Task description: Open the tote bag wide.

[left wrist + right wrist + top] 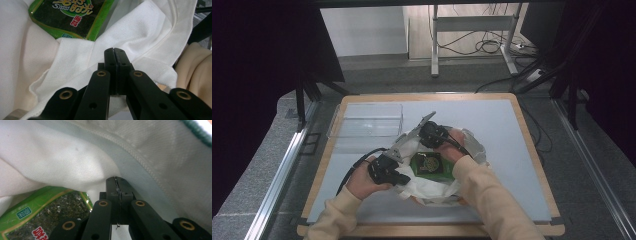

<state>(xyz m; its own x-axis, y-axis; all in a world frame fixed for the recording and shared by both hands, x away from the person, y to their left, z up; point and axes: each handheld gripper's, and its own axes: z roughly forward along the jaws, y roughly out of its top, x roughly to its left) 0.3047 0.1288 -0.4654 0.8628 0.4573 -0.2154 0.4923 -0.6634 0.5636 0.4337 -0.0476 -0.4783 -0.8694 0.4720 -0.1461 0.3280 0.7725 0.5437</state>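
Here both grippers' fingers (115,53) (117,182) pinch the white bag (432,192) edges around the seaweed packet (430,164).

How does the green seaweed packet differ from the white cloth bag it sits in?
The seaweed packet is glossy green and dark with printed lettering; the cloth bag is plain white woven fabric. The packet lies flat and keeps its shape; the bag is rumpled and folded, with a stitched hem. The packet is smaller, and the bag spreads around it. Both are on the table.

Cream sleeves (492,192) cover both forearms; each black gripper (115,53) has 2 jaws with brass-ringed screws and a black cable (351,170).
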